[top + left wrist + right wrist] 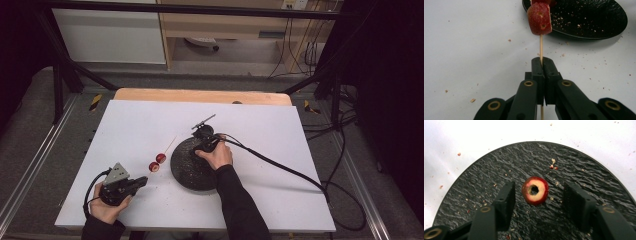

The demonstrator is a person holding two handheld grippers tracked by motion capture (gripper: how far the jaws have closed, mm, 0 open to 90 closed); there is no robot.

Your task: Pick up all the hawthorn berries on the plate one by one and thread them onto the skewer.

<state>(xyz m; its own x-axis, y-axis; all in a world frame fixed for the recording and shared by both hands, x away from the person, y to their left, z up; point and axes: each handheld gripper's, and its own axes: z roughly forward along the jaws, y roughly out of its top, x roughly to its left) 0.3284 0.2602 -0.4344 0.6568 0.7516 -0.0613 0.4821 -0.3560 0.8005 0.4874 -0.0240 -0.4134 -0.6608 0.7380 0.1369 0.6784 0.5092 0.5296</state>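
Red apple ring [535, 190] flat on black slate plate [486, 170], hole up, sitting between right gripper [539, 198] pads, jaws apart, not yet touching. Straddled that way for a pinch across the rim, probably. Wooden skewer [540, 47] clamped in left gripper [541, 65], jaws together on the stick, held low beside the plate, tip pointing at it, likely so the next ring slides on. Two red pieces [157, 162] already threaded. Crumbs over white table [130, 130].
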